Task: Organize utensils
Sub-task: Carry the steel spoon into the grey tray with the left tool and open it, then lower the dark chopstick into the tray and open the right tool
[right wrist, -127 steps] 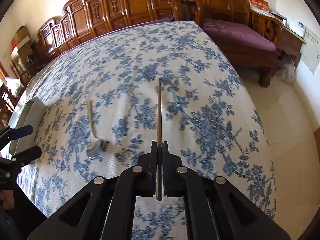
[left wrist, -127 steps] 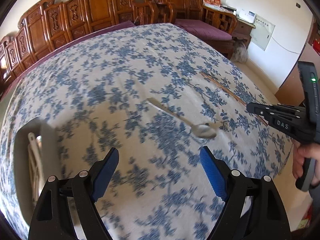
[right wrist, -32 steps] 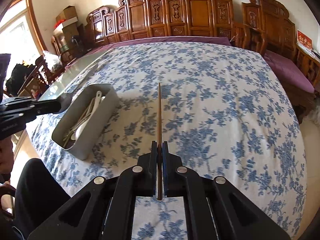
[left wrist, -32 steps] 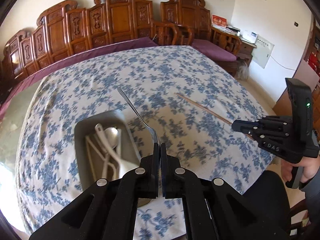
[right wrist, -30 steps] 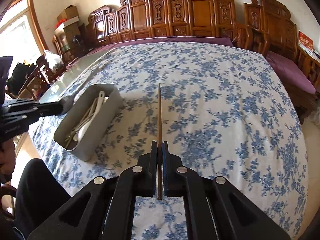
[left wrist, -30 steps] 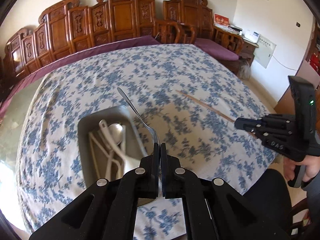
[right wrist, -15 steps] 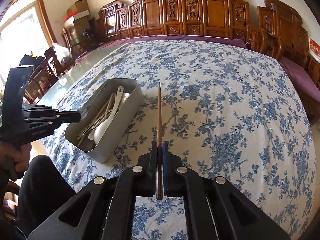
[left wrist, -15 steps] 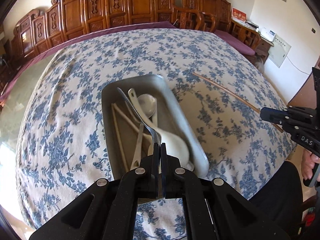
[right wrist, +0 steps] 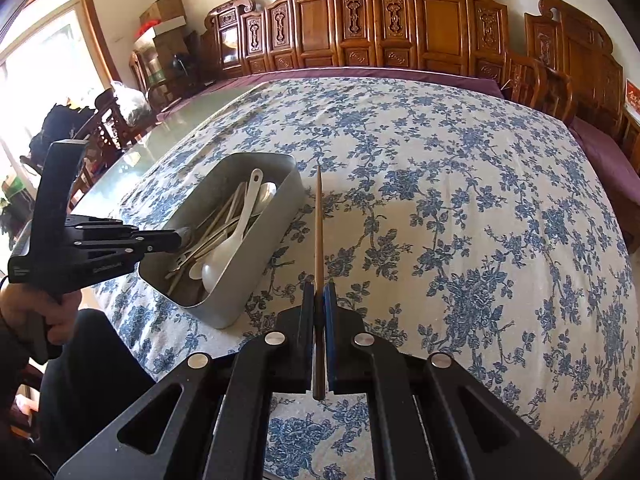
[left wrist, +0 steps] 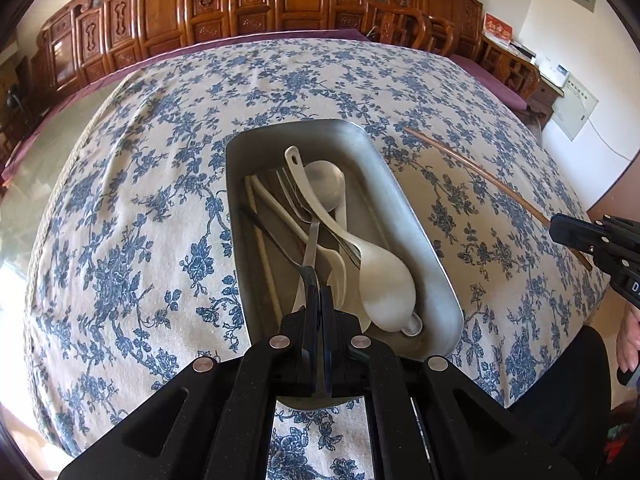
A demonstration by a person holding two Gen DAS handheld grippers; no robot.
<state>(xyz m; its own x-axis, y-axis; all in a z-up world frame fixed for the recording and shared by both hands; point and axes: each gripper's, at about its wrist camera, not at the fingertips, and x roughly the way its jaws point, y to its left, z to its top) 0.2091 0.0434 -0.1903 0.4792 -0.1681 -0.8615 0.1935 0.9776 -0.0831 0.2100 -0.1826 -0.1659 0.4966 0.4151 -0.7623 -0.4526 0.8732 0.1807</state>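
The left gripper [left wrist: 319, 292] pinched a metal spoon [left wrist: 280, 242] by its bowl end, handle slanting down into the metal tray [left wrist: 416, 240] among white spoons [left wrist: 376, 276] and chopsticks. The tray sat near the tablecloth's [right wrist: 460, 208] near edge. The right gripper [right wrist: 319, 296] pinched 1 wooden chopstick [right wrist: 319, 224] above open cloth, just right of the tray.

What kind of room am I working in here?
Probably a home dining or sitting room: a large table under a blue floral tablecloth, carved wooden chairs along the wall, and a metal utensil tray.
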